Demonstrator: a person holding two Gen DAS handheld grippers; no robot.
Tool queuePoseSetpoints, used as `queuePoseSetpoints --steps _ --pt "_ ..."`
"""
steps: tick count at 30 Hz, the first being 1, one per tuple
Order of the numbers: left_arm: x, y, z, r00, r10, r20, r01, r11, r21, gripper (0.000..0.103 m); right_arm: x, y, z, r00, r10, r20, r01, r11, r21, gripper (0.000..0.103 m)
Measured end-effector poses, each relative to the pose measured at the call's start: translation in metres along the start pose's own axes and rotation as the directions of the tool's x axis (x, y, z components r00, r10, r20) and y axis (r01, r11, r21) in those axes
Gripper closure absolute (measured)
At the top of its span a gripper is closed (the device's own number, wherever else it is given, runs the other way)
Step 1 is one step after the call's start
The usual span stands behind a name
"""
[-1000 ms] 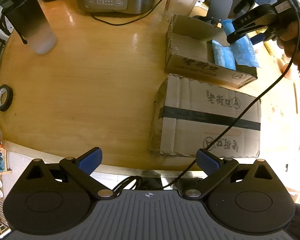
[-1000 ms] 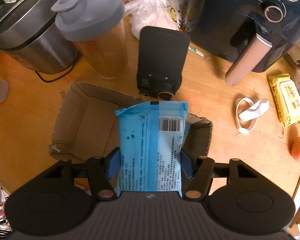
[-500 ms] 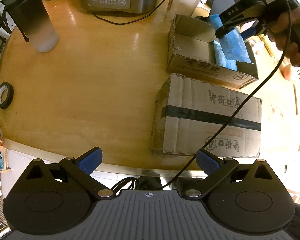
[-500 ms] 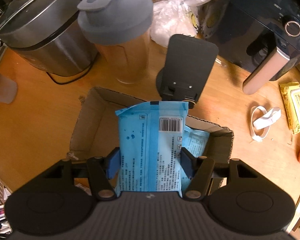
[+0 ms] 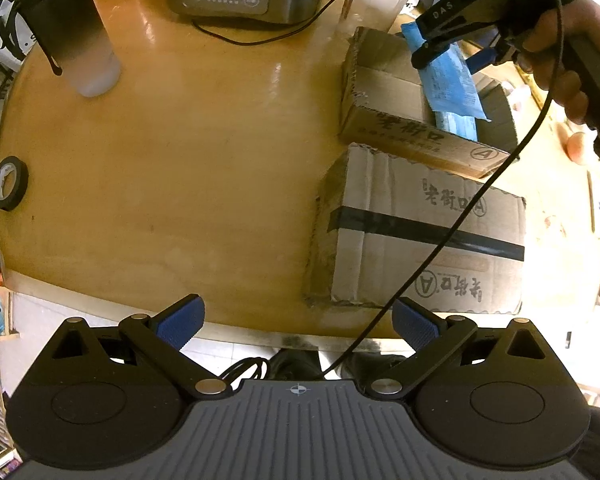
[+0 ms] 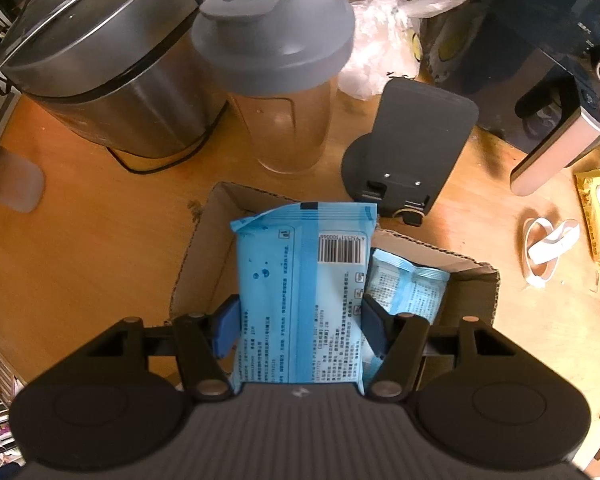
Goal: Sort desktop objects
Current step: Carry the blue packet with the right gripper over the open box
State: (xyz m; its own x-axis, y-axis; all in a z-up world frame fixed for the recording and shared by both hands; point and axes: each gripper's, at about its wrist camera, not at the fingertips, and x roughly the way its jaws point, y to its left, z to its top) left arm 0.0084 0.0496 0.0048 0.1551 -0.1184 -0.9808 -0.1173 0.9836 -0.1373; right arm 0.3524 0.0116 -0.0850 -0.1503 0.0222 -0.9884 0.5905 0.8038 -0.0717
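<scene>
The right tongs have moved over the open cardboard box in the last moment, so the blue wipes pack they carry now hangs right above the hole, not over the far edge like before. That likely means the pack is almost ready to be dropped in. The right tongs are clenched on the pack, with a blue pad pressing each long side, and the pack sticks out past the pads toward the far side. Another blue pack already lies in the box, just to the right. The left tongs are spread wide with nothing in them, waiting at the near edge of the table, beside a taped box.
</scene>
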Motion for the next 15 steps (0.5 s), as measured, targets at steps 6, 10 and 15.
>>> queuePoseSetpoints --steps 6,10,15 --pt "0.0 0.003 0.001 1.0 0.0 -0.003 0.0 1.0 0.011 0.0 0.004 0.009 0.003 1.0 0.008 -0.003 -0.008 1.0 0.004 0.043" --pt "0.0 0.005 0.001 1.0 0.001 -0.005 -0.001 1.0 0.008 0.0 0.006 0.012 0.005 1.0 0.011 -0.004 -0.011 1.0 0.011 0.043" --pt "0.002 0.007 0.002 1.0 0.003 -0.008 -0.003 1.0 0.0 0.0 0.008 0.014 0.005 1.0 0.014 -0.006 -0.013 1.0 0.028 0.043"
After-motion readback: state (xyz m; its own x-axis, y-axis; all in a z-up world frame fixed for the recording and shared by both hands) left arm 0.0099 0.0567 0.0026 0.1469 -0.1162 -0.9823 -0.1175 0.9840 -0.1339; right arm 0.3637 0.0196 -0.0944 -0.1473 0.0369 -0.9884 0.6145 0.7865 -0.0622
